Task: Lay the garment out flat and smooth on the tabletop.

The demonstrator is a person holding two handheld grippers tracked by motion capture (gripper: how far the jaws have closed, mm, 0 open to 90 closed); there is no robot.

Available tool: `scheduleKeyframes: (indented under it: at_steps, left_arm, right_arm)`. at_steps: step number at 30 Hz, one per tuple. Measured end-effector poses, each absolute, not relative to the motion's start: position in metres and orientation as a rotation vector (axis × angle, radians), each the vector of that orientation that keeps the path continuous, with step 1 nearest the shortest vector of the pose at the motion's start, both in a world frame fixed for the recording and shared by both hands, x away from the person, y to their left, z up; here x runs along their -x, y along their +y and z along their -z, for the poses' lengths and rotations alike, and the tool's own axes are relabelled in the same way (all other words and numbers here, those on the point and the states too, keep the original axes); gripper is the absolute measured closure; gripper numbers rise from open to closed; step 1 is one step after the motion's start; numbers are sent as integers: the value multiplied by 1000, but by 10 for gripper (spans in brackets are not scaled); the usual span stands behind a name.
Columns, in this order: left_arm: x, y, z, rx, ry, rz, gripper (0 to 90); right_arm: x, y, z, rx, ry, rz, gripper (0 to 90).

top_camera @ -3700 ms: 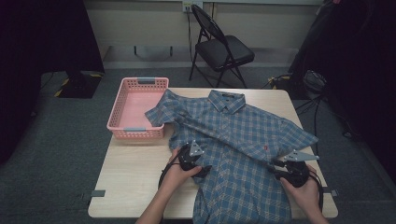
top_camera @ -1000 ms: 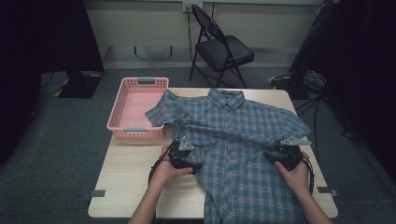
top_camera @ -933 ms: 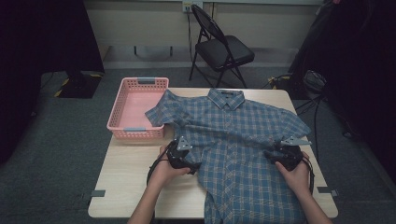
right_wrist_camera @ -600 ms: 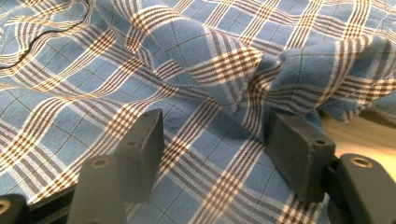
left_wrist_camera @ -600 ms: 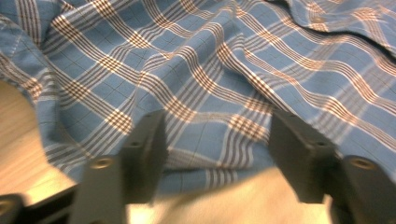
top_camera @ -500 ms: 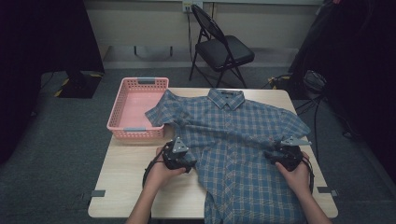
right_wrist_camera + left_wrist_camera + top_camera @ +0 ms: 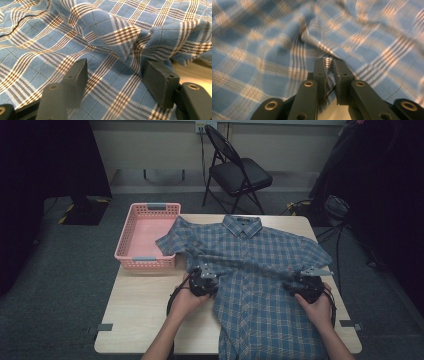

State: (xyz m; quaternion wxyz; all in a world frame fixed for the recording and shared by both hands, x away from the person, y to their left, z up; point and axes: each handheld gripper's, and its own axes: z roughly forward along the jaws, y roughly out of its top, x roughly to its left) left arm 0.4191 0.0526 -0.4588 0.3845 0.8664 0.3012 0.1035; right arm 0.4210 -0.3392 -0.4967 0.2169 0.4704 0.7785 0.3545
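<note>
- Shirt (image 7: 260,275), blue plaid with short sleeves, lies spread face up over the middle and right of the bench (image 7: 145,315), collar toward the far edge, hem hanging over the near edge at the bottom of the frame.
- One sleeve, at upper left, reaches the rim of a pink basket (image 7: 131,256) that sits on the bench's far left corner.
- Left gripper (image 7: 204,281) sits at the shirt's left side edge, just left of centre in the high view. Its jaws have just been closing, and in the left gripper view (image 7: 329,65) they pinch a fold of the cloth, which bunches up ahead of the tips.
- Right gripper (image 7: 304,289) rests at the shirt's right edge, lower right of the frame. In the right gripper view (image 7: 115,75) its jaws stand apart with cloth lying between them; a fold rises by the right-hand jaw, but I can't tell whether the pads press on it.
- A folding chair (image 7: 239,170) stands behind the bench, top centre.
</note>
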Motion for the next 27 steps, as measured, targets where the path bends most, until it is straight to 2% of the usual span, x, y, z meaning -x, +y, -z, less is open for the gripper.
scheduleKeyframes:
  at_steps: [3, 7, 14, 15, 16, 18, 21, 24, 27]
  left_arm:
    - [-432, 45, 437, -2170, 763, -243, 820]
    - [-452, 22, 424, -2171, 748, -279, 819]
    - [-476, -44, 441, -2223, 680, -291, 809]
    - [-478, -49, 448, -2213, 678, -315, 785]
    - [-479, -50, 454, -2196, 688, -319, 705]
    - [-475, -48, 461, -2187, 694, -282, 615]
    - [-460, -37, 458, -2159, 658, -312, 426]
    - [-439, -13, 446, -2105, 645, -340, 370]
    - [-418, 18, 443, -2060, 685, -364, 384]
  right_arm:
    - [-421, -339, 497, -1303, 2156, -981, 364]
    - [-421, -339, 497, -1303, 2157, -981, 364]
    - [-421, -339, 497, -1303, 2158, -982, 361]
    - [-421, -339, 497, -1302, 2157, -982, 362]
    - [-421, -339, 497, -1302, 2158, -982, 361]
    - [-421, -339, 497, -1302, 2158, -982, 360]
    - [-421, -339, 497, -1302, 2159, -983, 359]
    - [-421, -339, 497, -1302, 2159, -983, 359]
    - [-421, -339, 497, -1302, 2159, -983, 359]
